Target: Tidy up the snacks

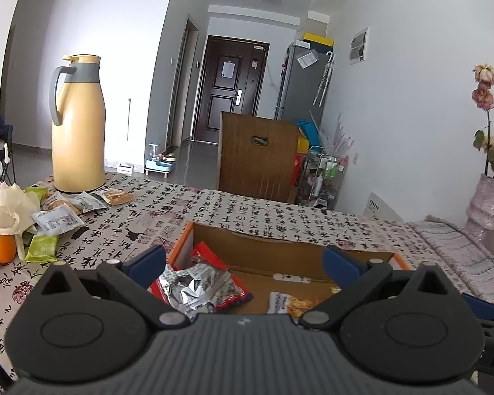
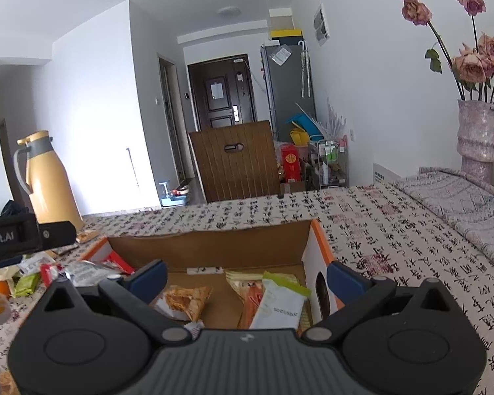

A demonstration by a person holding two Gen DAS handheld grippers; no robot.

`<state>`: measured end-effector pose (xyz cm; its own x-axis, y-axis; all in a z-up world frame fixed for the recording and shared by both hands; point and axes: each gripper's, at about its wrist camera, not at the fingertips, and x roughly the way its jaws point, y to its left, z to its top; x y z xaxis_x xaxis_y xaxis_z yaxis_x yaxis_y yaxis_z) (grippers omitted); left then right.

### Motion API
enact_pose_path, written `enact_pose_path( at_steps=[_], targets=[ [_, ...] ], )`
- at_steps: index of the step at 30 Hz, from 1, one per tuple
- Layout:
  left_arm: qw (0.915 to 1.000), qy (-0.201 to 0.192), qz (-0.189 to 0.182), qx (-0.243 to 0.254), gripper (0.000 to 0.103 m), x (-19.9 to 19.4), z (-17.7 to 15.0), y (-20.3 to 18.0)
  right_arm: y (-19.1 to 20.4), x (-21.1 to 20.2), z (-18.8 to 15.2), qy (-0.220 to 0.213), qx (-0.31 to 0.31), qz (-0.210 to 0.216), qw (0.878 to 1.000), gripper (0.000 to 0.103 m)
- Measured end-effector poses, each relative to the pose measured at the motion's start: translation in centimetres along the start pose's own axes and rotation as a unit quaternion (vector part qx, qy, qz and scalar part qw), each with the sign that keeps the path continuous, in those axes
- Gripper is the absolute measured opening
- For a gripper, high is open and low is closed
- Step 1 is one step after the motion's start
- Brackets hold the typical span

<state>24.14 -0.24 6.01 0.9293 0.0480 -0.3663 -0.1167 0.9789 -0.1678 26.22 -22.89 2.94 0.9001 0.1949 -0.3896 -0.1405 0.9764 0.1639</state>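
We count several packets in the box point(image 1: 289, 250); loose snacks point(image 1: 59, 220) remain by the flask point(image 1: 77, 125). Left gripper point(image 1: 243, 260) and right gripper point(image 2: 245, 275) gape, empty

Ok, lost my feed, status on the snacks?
Both grippers open, empty, over cardboard box. Some packets inside, more loose packets by thermos. Nothing blocking.

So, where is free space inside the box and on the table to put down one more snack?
Inside the cardboard box, bare floor shows between the red-silver packets and the orange snack packet. The tablecloth beyond the box's far wall is bare. It is crowded beside the yellow thermos, where loose packets and oranges lie.
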Motion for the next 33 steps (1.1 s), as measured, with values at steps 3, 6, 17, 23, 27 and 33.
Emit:
enact_pose_path(
  at_steps=[3, 6, 17, 23, 27, 33],
  targets=[
    [1.0, -0.005, -0.003, 0.0, 0.103, -1.0, 0.4, -0.1, 0.4, -1.0, 0.4, -0.01, -0.007, 0.002, 1.0, 0.103],
    [0.9999, -0.01, -0.005, 0.002, 0.103, -2.2, 0.6, 0.0, 0.7, -2.1, 0.7, -0.018, -0.012, 0.003, 1.0, 0.103],
    [0.9998, -0.017, -0.009, 0.008, 0.103, -6.2, 0.2, 1.0, 0.3, -6.2, 0.1, -0.028, -0.021, -0.004, 0.999, 0.103],
    [0.9998, -0.013, -0.011, 0.014, 0.103, -8.3, -0.9, 1.5, -0.2, -8.4, -1.1, -0.025, -0.024, -0.006, 0.999, 0.103],
    [0.9998, -0.009, -0.012, 0.016, 0.103, -9.5, -1.8, 2.1, -0.6, -9.6, -2.2, -0.019, -0.026, -0.007, 0.999, 0.103],
    [0.9997, -0.001, -0.015, 0.017, 0.103, -11.2, -3.4, 3.1, -1.3, -11.5, -4.1, -0.007, -0.024, -0.009, 1.0, 0.103]
  ],
)
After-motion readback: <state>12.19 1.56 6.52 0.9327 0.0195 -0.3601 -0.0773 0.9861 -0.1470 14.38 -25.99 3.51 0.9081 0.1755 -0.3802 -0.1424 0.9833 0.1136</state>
